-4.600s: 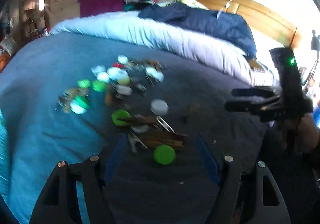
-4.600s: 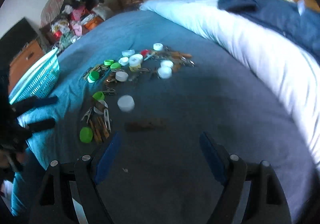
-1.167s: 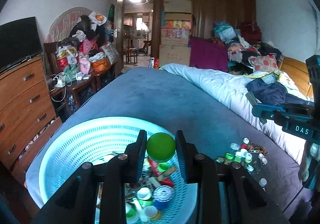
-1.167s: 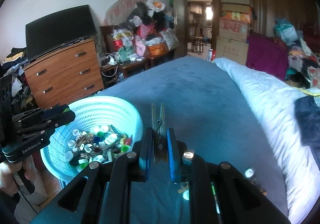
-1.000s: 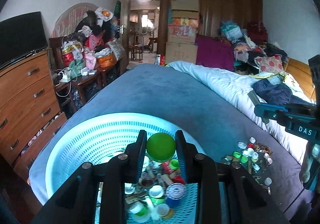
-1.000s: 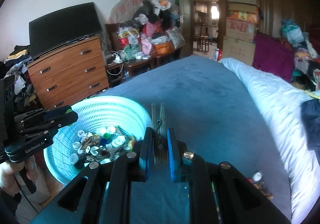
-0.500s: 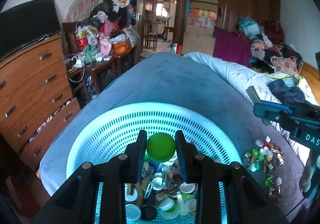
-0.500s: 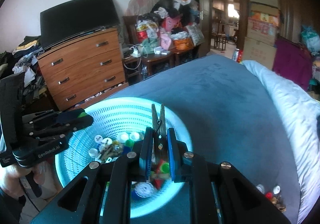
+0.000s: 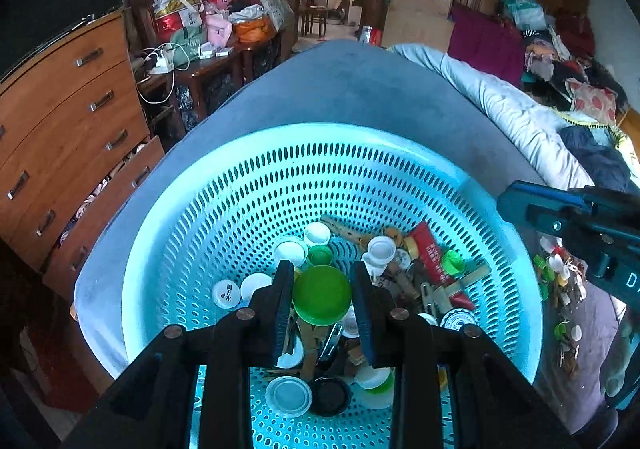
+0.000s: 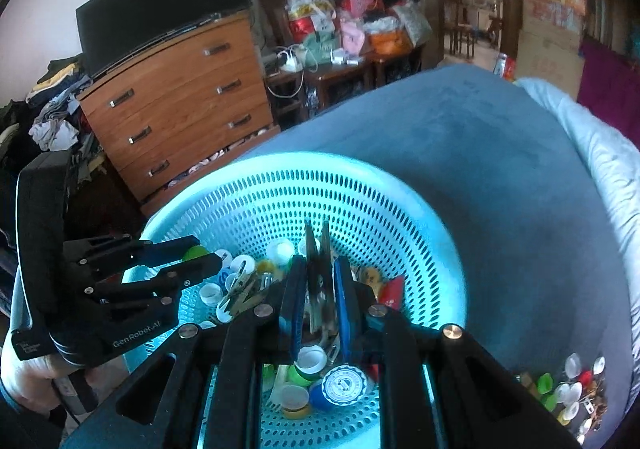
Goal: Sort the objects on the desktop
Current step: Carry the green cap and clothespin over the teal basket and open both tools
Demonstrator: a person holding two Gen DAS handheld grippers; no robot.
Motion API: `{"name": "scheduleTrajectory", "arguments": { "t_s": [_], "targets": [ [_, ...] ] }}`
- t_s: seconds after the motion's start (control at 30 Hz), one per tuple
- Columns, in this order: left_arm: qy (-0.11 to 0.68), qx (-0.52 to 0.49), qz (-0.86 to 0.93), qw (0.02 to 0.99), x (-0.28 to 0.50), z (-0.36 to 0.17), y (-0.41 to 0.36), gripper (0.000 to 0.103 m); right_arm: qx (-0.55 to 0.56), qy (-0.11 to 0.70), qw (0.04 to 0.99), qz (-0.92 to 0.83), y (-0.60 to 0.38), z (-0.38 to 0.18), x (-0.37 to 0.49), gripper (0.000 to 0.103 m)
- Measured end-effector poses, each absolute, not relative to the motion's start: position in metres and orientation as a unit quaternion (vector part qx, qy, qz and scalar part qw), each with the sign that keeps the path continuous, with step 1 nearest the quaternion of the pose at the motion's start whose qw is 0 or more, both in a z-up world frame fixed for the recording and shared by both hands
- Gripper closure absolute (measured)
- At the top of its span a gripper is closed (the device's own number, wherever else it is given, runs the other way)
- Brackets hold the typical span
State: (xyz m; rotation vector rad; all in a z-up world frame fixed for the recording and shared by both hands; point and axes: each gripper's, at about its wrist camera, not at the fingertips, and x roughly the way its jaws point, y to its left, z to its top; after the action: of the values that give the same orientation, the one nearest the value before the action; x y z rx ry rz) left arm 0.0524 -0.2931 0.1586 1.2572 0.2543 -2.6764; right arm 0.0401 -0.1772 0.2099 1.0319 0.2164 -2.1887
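My left gripper (image 9: 322, 295) is shut on a green bottle cap (image 9: 321, 293) and holds it over the inside of a light blue perforated basket (image 9: 280, 177). My right gripper (image 10: 318, 281) is shut on a wooden clothespin (image 10: 317, 249), upright between the fingers, above the same basket (image 10: 360, 201). The basket holds several caps, clothespins and a red tube (image 9: 430, 253). The left gripper also shows in the right wrist view (image 10: 188, 261), the right gripper in the left wrist view (image 9: 560, 209).
The basket sits at the corner of a bed with a blue-grey cover (image 9: 360, 89). Loose caps and clips lie on the bed at right (image 9: 560, 281), also seen in the right wrist view (image 10: 572, 389). A wooden dresser (image 10: 180, 105) and cluttered furniture stand beyond the bed edge.
Both grippers picked their items from the bed pile, swung to the basket and have come down closer over it. Both stay shut on their items.
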Motion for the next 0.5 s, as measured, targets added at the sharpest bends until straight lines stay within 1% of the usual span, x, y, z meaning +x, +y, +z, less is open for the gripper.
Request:
{"name": "scheduleTrajectory", "arguments": {
  "t_s": [0.2,0.3,0.33,0.37,0.4,0.43,0.47,0.5],
  "targets": [
    [0.088,0.430,-0.895,0.085,0.049,0.150,-0.288,0.073,0.402,0.087,0.350,-0.842,-0.184,0.205,0.037,0.089],
    [0.082,0.434,-0.893,0.089,0.048,0.149,-0.285,0.073,0.398,0.087,0.348,-0.844,-0.182,0.204,0.037,0.086],
    [0.079,0.435,-0.892,0.094,0.047,0.147,-0.285,0.070,0.397,0.086,0.347,-0.845,-0.181,0.204,0.038,0.086],
    [0.078,0.435,-0.891,0.102,0.045,0.146,-0.286,0.056,0.396,0.085,0.347,-0.846,-0.179,0.204,0.038,0.085],
    [0.079,0.433,-0.892,0.106,0.046,0.146,-0.287,0.043,0.395,0.084,0.345,-0.847,-0.178,0.204,0.039,0.081],
    [0.079,0.431,-0.892,0.109,0.046,0.145,-0.287,0.043,0.393,0.083,0.344,-0.848,-0.177,0.205,0.039,0.070],
    [0.077,0.431,-0.892,0.113,0.047,0.144,-0.287,0.043,0.393,0.082,0.344,-0.849,-0.176,0.204,0.039,0.066],
    [0.076,0.432,-0.891,0.116,0.047,0.143,-0.287,0.043,0.394,0.083,0.343,-0.849,-0.175,0.203,0.039,0.065]
  ]
}}
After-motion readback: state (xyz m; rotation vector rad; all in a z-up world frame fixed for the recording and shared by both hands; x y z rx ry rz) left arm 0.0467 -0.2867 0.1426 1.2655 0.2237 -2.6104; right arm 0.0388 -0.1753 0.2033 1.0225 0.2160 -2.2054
